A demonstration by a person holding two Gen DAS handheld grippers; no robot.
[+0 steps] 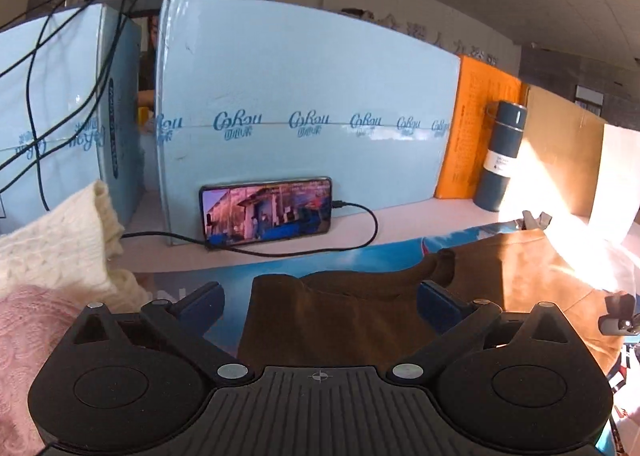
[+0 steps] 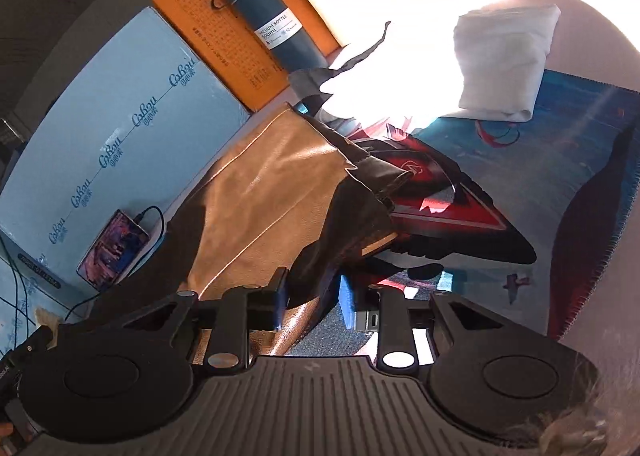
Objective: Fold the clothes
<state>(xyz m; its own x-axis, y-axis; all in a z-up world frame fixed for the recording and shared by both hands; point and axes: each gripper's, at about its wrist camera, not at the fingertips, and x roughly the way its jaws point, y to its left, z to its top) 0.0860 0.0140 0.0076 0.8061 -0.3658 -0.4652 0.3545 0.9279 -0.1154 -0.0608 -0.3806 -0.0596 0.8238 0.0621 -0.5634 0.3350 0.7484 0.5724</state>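
Your left tool (image 1: 320, 302) gapes wide around the brown garment (image 1: 340, 320) on the table (image 1: 280, 256); your right tool (image 2: 312, 298), half-spread, straddles its dark edge, apparently ready to pinch.

Left wrist view: sits low over the worktop (image 1: 280, 252), looks level toward the far blue cartons (image 1: 304, 103), brown garment (image 1: 340, 320) close under the lens. Right wrist view: higher, tilted down and rolled, close above the same garment (image 2: 260, 191). Shared: phone (image 1: 266, 211) (image 2: 114, 250), bottle (image 1: 500, 155) (image 2: 272, 27), orange folder (image 1: 476, 127) (image 2: 224, 35).
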